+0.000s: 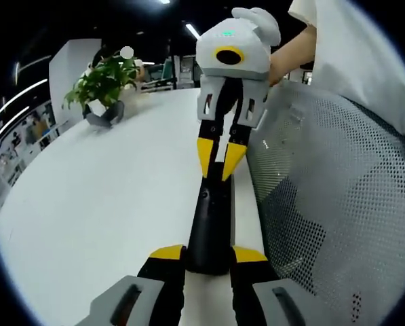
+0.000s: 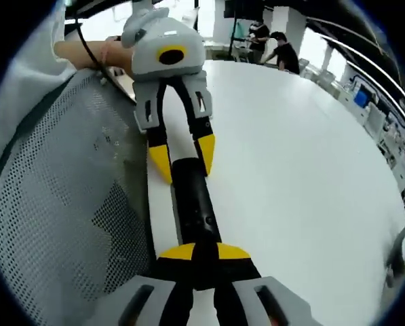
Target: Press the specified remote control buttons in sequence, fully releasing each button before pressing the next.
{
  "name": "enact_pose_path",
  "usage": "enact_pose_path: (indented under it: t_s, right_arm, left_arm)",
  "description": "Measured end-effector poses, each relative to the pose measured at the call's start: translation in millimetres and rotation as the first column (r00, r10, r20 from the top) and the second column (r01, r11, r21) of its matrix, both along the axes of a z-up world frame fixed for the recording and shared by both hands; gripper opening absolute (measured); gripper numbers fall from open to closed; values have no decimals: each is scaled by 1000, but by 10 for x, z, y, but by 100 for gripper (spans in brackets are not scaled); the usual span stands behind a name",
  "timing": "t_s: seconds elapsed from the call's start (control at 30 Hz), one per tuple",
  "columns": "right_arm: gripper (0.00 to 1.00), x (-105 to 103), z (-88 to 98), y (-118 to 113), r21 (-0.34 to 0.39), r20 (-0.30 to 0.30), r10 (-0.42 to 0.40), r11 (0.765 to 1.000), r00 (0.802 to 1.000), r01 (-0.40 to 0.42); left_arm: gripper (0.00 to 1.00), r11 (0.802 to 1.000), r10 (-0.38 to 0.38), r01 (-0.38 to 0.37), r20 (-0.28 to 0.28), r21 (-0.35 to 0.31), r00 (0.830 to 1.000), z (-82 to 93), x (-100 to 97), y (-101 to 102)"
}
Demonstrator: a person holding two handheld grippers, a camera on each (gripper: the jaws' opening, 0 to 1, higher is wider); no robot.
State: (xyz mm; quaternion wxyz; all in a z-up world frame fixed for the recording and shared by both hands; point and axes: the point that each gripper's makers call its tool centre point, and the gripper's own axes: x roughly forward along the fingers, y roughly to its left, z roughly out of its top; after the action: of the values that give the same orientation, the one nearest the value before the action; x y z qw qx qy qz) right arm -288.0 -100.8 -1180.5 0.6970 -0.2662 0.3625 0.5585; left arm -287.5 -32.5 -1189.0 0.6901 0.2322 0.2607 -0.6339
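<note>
Plant (image 1: 102,85) in a dark pot stands at the far left of the left gripper view, far back on the white table (image 1: 107,204). Near the table's right edge lies the black remote control (image 1: 210,227), long and narrow, pointing away from the camera. Its near end sits between the yellow tips of the left gripper (image 1: 209,255), and both tips appear to touch its sides, so this gripper is clamped on the remote. At the far end, the right gripper (image 1: 221,159) comes down from above, with its yellow tips close together on the top face of the remote; I cannot tell from here if they are fully together. Right of the table edge is a grey mesh chair back (image 1: 324,197), and above it a person's hand (image 1: 290,58) and a white sleeve (image 1: 351,47).

In the right gripper view, the mesh chair back (image 2: 60,197) is at the left, then the remote control (image 2: 192,197) along the table edge. The right gripper (image 2: 205,252) has its yellow tips nearly together, over the near part of the remote. The left gripper (image 2: 182,159) holds the far end, one tip on each side. The white table (image 2: 304,170) spreads to the right, and two persons in dark clothes (image 2: 277,47) are beyond its far end.
</note>
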Motion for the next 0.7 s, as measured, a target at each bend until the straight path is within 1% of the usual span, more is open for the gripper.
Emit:
enact_pose_path:
  t_s: [0.07,0.17,0.2,0.23,0.3,0.4,0.43,0.5,0.53,0.57,0.63,0.7]
  right_arm:
    - [6,-15,0,16,-5,18,30,1000,999,-29]
    - [6,-29,1,38,-36,51,104,994,993,-103]
    - [6,-30,-3,52,-54,69,146,988,987,-143]
    - [6,-33,-5,51,-65,73,164,985,984,-159]
    - [6,-41,-9,61,-83,66,172,983,983,-167]
    - [6,-43,-17,65,-153,81,249,960,965,-235]
    - [6,-49,-22,68,-190,82,282,946,956,-263]
    - [5,-50,-32,68,-229,42,266,941,963,-250]
    - [5,-42,-38,69,-255,17,261,935,965,-248]
    - [5,-37,-39,75,-264,6,252,934,968,-242]
    - [5,-22,-42,78,-268,-12,219,939,976,-214]
    - [5,-17,-42,66,-254,-21,172,952,985,-172]
  left_arm:
    - [25,1000,1,-1,-1,-2,1000,2,-2,1]
    - [25,1000,0,0,-1,-4,1000,3,-3,3]
    - [25,1000,0,0,-1,-4,1000,3,-3,3]
    - [25,1000,-1,1,-1,-3,1000,4,-4,3]
    - [25,1000,-2,2,0,-1,1000,2,-5,2]
    - [25,1000,-4,4,1,1,1000,3,-8,0]
    - [24,1000,-7,7,1,0,1000,2,-9,0]
    - [24,1000,-9,9,0,0,1000,1,-9,0]
    - [24,1000,-9,9,1,-1,1000,2,-9,0]
    - [24,1000,-8,8,0,-2,1000,2,-8,-1]
    - [24,1000,-9,9,2,0,1000,3,-7,-7]
    - [24,1000,-11,11,4,4,1000,3,-6,-17]
